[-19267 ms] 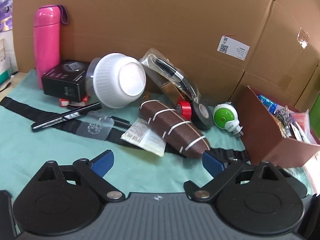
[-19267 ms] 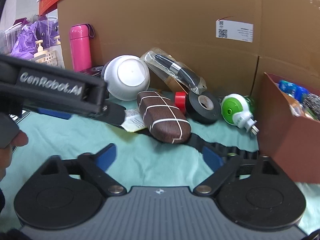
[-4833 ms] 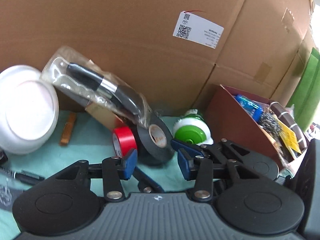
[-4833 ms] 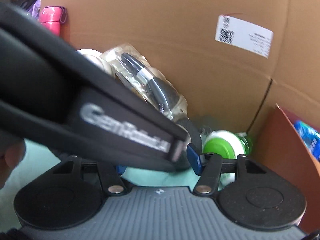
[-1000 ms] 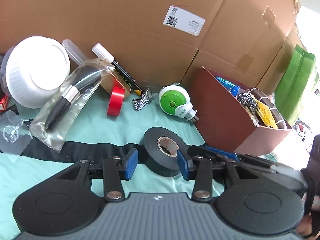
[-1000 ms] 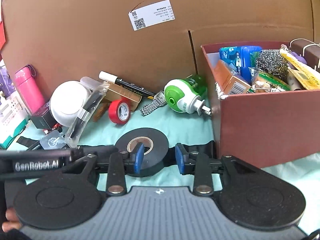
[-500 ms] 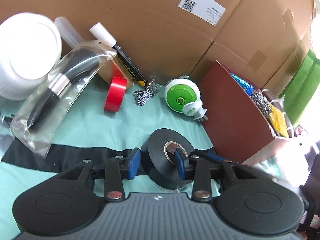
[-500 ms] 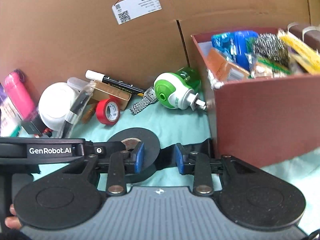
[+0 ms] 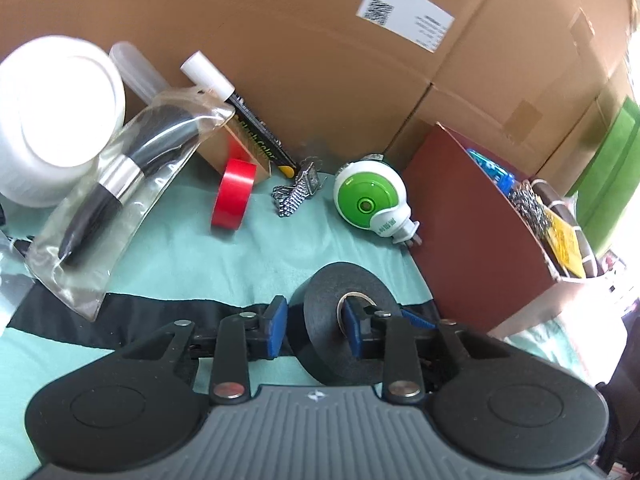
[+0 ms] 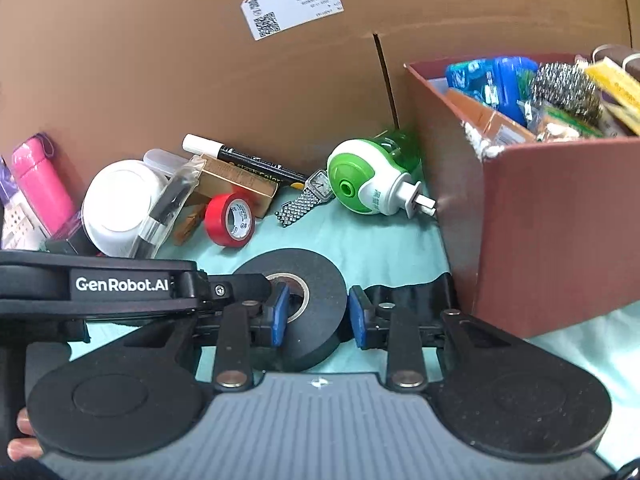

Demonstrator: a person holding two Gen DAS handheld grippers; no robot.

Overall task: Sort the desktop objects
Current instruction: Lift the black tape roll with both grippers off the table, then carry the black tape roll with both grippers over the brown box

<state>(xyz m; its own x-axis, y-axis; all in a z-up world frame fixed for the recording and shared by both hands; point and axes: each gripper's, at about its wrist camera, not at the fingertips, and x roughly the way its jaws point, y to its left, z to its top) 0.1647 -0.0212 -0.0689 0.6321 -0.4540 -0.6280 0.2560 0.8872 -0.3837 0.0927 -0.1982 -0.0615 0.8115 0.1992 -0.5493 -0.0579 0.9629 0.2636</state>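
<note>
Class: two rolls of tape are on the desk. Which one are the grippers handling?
The black tape roll, larger, between the fingers; the small red tape roll stands apart by the gold box.

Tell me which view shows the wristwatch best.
The right wrist view: the wristwatch shows its square face and mesh band lying flat beside the green plug-in. The left wrist view shows the same watch smaller and bunched, its face hard to read.

Tape roll (image 9: pixel 344 312) btwn tongs, box (image 9: pixel 472 216) to its right, plug-in unit (image 9: pixel 370 204) & watch (image 9: pixel 298 190) behind.
</note>
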